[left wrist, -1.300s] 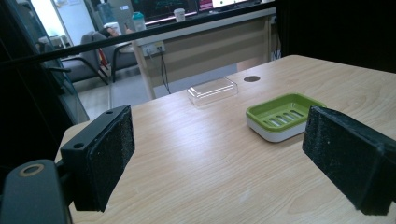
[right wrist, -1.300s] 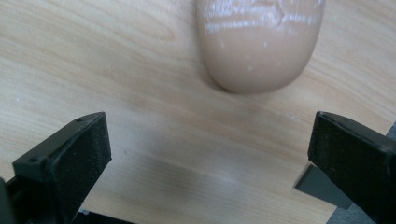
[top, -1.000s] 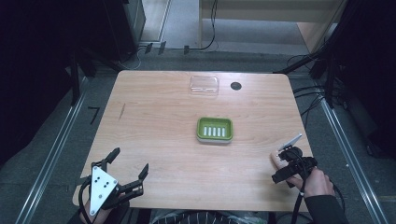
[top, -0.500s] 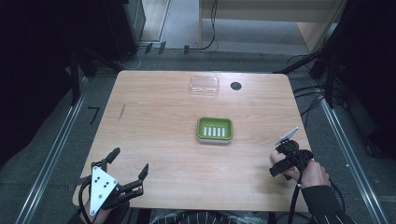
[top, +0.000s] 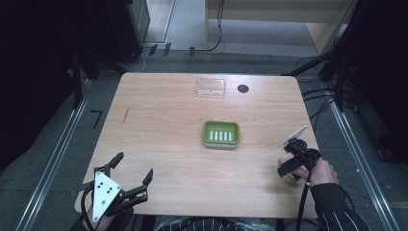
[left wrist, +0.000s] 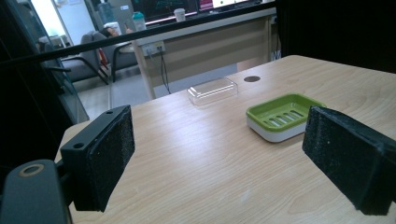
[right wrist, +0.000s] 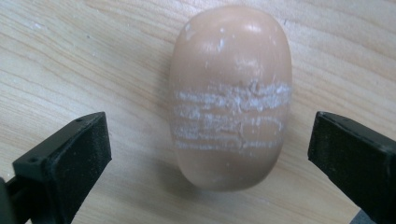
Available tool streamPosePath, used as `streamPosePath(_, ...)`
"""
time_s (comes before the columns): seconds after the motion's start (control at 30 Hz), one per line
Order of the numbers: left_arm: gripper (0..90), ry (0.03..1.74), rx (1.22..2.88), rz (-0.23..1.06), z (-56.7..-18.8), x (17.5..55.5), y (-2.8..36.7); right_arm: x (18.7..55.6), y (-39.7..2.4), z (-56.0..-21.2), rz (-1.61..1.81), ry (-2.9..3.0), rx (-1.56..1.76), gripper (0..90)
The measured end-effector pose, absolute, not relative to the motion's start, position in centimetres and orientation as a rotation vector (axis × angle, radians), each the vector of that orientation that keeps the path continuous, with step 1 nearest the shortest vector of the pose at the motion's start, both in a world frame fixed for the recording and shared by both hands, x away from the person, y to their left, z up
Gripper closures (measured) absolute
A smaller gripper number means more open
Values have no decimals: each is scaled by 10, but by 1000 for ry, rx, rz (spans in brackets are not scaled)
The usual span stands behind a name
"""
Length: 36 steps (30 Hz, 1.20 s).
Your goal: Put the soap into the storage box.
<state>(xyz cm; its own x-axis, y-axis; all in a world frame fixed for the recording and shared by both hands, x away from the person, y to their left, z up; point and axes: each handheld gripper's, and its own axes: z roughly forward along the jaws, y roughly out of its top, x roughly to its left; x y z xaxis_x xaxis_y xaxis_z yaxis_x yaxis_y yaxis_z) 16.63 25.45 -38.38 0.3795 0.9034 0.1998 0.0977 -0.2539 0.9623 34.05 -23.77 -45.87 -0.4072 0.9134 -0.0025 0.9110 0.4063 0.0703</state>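
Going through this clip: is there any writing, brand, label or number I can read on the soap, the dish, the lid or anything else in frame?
None can be read.
The soap bar bears white scuff bands, no lettering.
The green soap dish and the clear lid carry no print that shows.
The monitors in the room behind show coloured lines too small and blurred to read.
The cups on that far desk show no legible label.
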Motion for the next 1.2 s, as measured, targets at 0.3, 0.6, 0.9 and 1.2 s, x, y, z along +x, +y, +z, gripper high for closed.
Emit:
streamPosePath(0.3,96,904,1641,1009,-384,166,255,353,-240,-464,75,2616,1689,0)
streamPosePath(0.6,96,903,1642,1010,-384,166,255,358,-238,-469,61,2660,1668,48)
streamPosePath(0.9,96,903,1641,1009,-384,166,255,362,-237,-473,36,2670,1670,216)
streamPosePath(1.2,96,904,1641,1011,-384,166,255,361,-239,-471,43,2642,1681,335)
